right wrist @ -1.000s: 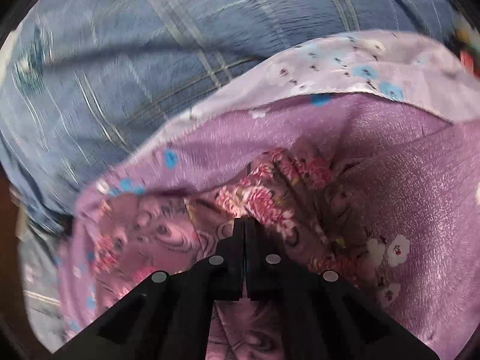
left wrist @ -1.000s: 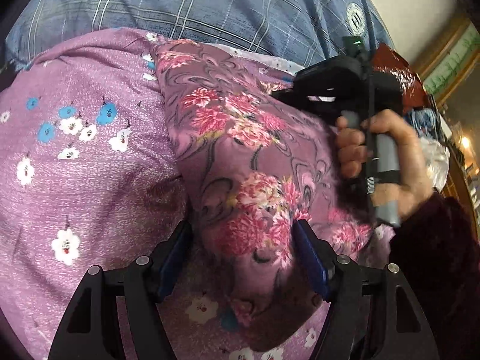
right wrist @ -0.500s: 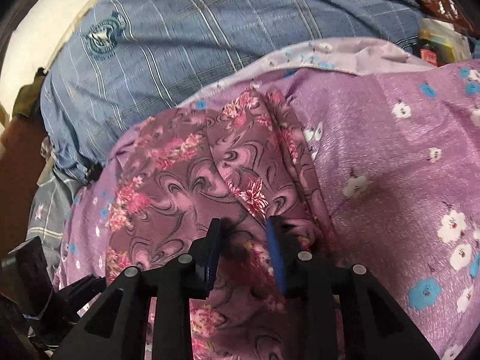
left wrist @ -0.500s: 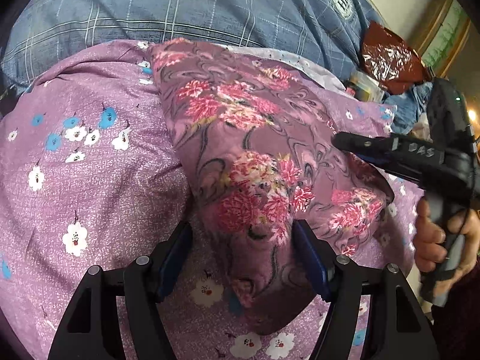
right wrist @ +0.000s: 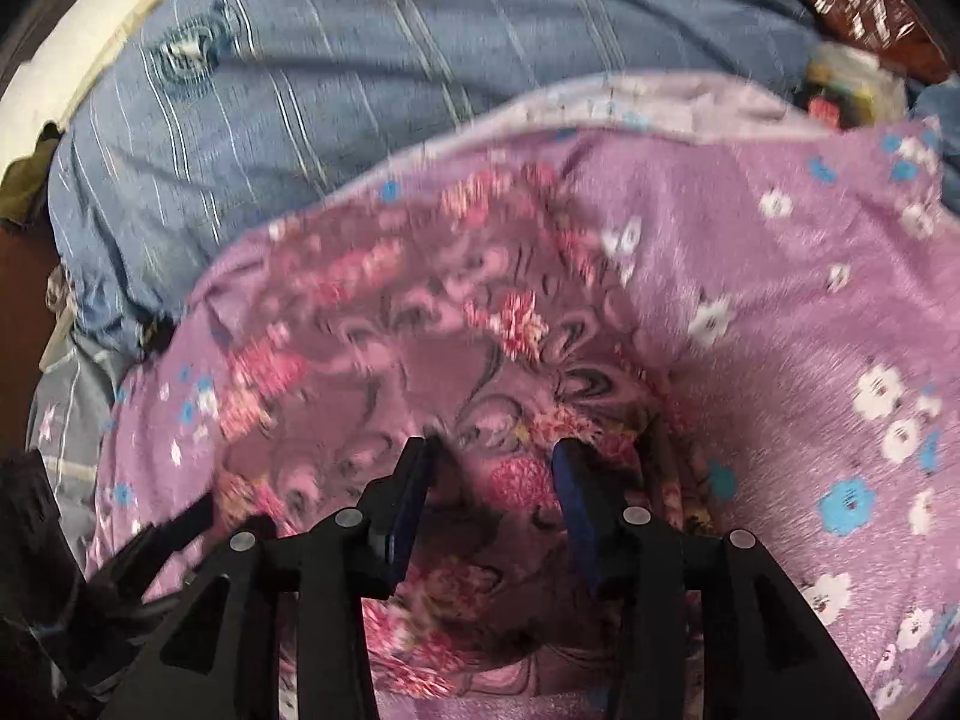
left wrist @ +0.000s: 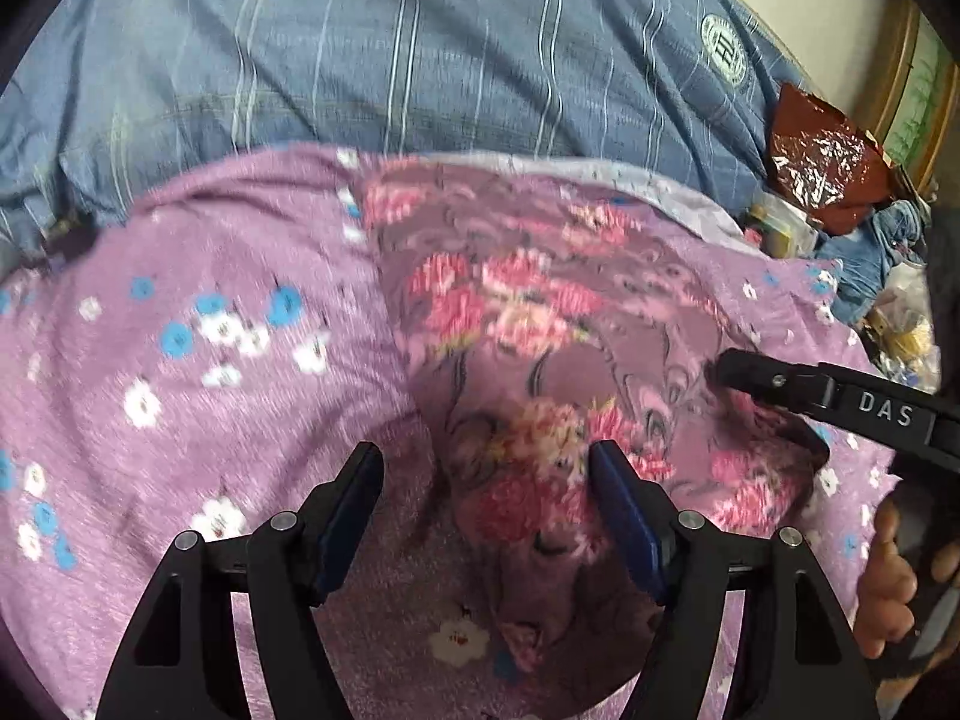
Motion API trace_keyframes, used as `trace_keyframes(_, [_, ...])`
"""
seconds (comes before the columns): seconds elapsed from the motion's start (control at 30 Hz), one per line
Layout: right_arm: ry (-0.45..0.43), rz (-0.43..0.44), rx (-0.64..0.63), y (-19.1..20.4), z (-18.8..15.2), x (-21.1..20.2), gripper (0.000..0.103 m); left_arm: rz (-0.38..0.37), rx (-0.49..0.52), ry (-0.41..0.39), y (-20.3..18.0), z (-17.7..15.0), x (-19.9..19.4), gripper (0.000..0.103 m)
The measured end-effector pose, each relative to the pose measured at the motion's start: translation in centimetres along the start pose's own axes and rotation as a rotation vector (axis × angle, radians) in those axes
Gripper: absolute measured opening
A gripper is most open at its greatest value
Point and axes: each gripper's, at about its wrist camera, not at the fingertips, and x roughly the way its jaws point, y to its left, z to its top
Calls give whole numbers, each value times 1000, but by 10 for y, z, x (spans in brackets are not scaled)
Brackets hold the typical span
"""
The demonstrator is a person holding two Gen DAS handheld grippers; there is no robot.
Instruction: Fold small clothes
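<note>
Left wrist view has the left gripper (left wrist: 487, 474) with jaws spread wide, nothing between them but the near left edge of the rose-print garment (left wrist: 540, 360), which lies folded in a long strip on the purple flowered sheet (left wrist: 180, 360). One blue-padded finger sits over the garment, the other over bare sheet. Right gripper (left wrist: 729, 366) pokes in from the right, tip touching or just above the garment's right side, can't tell which. Right wrist view: right gripper (right wrist: 492, 456) also has its jaws spread, hovering over the same garment (right wrist: 420, 348), not pinching anything. Blue plaid blanket (left wrist: 420, 60) bunched up on the far side, shiny red foil bag (left wrist: 822, 162) far right. Both shots are pretty blurry.
</note>
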Motion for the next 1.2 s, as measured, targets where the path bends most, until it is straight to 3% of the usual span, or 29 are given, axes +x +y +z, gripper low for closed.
trace_keyframes(0.1, [-112, -48, -24, 9, 0, -19, 46, 85, 38, -88, -16, 1, -14, 70])
trace_keyframes(0.27, [-221, -66, -106, 22, 2, -27, 46, 131, 57, -125, -27, -2, -20, 70])
trace_keyframes(1.03, [-193, -160, -163, 24, -7, -13, 46, 200, 21, -148, -17, 5, -18, 70])
trace_keyframes(1.2, [-190, -133, -129, 25, -11, -15, 46, 216, 6, -153, -14, 6, -19, 70])
